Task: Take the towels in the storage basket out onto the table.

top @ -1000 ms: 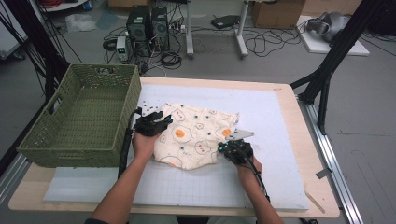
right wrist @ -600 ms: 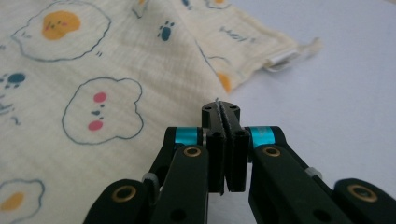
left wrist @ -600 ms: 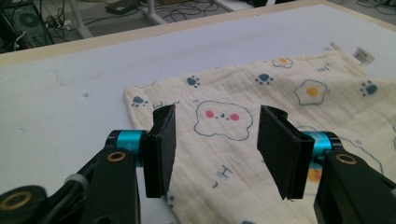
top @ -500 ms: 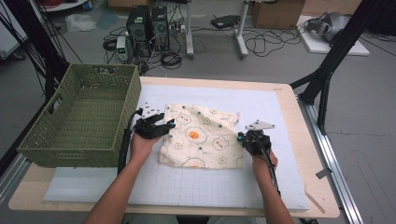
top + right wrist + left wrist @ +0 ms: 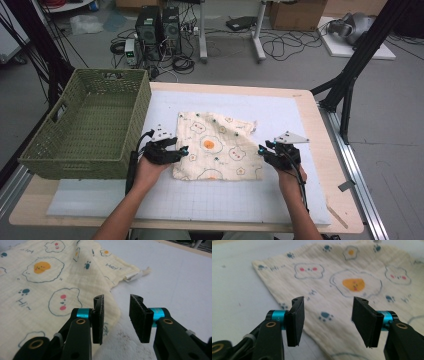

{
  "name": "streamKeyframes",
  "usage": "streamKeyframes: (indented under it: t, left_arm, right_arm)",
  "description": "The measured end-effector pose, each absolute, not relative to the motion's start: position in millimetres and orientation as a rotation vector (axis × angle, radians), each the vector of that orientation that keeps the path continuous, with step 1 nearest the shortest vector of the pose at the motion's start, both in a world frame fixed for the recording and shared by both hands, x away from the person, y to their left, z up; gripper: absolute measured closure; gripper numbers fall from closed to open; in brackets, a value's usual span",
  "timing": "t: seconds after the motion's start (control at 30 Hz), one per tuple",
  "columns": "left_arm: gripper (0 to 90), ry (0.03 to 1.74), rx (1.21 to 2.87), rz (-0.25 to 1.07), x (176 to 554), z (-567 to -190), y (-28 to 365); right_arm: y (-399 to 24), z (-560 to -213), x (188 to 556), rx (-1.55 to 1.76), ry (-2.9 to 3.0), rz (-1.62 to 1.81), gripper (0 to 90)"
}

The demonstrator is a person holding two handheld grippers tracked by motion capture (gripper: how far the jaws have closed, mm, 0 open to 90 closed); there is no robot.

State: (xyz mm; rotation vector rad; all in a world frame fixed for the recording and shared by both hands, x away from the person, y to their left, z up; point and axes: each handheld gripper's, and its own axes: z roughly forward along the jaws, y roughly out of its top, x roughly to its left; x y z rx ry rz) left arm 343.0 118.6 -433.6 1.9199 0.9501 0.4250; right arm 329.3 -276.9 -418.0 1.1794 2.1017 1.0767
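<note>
White mat [image 5: 280,115] — grippers flank cloth [image 5: 216,145], left gripper [image 5: 183,151], right gripper [image 5: 262,150] just opening.

Cloth [image 5: 217,146] on mat [image 5: 280,200], right of basket [image 5: 87,127]

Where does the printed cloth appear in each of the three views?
High view: cloth lies mid-table, between both claws.
Left gripper view: it fills the upper right, beyond the open jaws.
Right gripper view: it covers the left side.
Shared landmark: the orange fried-egg print.
</note>
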Motion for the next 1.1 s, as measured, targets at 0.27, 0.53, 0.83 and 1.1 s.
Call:
streamKeyframes:
  t: [0.27, 0.53, 0.83, 1.1]
  left_arm:
    - [56.7, 0.937, 2.037, 0.396, 320.2, -451.4, 119.2]
    - [87.2, 0.884, 2.067, 0.444, 303.9, -447.3, 130.7]
    - [80.1, 0.921, 2.015, 0.446, 295.1, -442.1, 151.7]
    - [54.8, 0.978, 1.917, 0.45, 295.4, -443.4, 154.6]
  right_arm:
    - [-292.2, -424.5, 313.7, 1.213, 2.109, 1.074, 62.2]
    - [-292.1, -421.5, 315.9, 1.219, 2.09, 1.081, 62.1]
    - [-278.7, -423.0, 351.6, 1.266, 2.091, 1.064, 61.7]
    - [-243.9, -433.9, 394.0, 1.313, 2.126, 1.02, 59.7]
